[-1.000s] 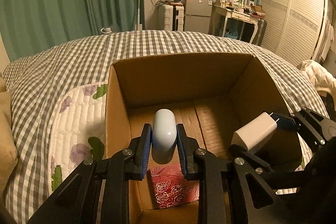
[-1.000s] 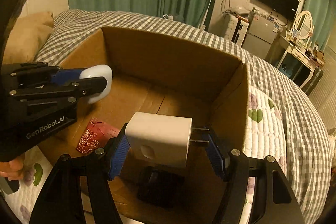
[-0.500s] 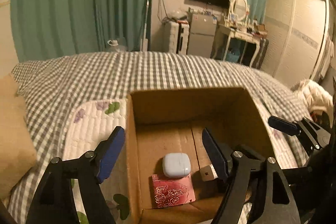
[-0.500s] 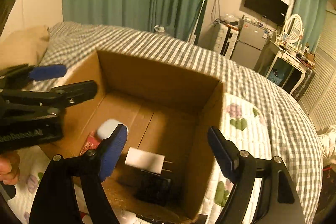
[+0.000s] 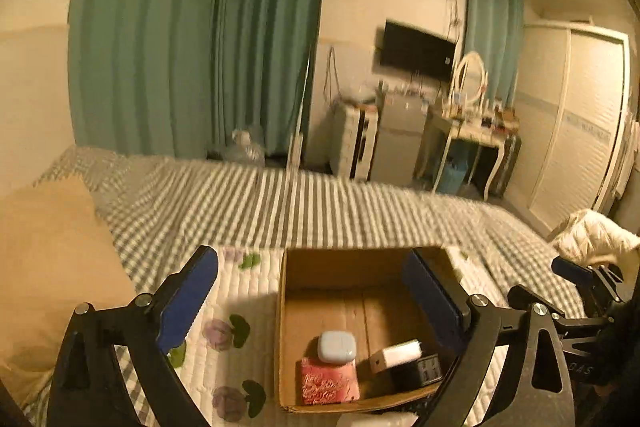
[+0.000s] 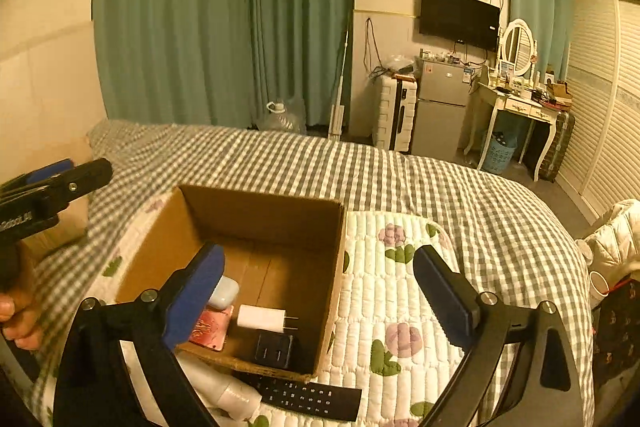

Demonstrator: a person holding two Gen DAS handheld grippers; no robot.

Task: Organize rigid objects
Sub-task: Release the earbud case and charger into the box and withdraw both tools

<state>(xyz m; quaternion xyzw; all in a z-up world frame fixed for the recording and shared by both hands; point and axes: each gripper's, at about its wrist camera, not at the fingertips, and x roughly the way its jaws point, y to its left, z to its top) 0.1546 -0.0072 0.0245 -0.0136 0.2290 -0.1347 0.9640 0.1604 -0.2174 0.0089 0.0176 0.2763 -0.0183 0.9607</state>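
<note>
Right wrist view: box [image 6: 336,227] on quilt [image 6: 384,291] contains earbud case [image 6: 224,293], white charger [image 6: 260,318], black charger [image 6: 274,350], red packet [image 6: 210,329]. Both grippers, left [image 5: 310,301] and right [image 6: 318,291], just opened wide, empty, above box.

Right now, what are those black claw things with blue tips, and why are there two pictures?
Each is a hand-held gripper: a person squeezes one in each hand, and a small camera on it looks out along its two fingers. One picture comes from the left hand-held gripper, the other from the right hand-held gripper. Both have just been opening and hold nothing. Below them a cardboard box sits on a flowery quilt on the bed. Inside lie a pale earbud case, a white charger, a black charger and a red packet. A remote control lies outside.
</note>
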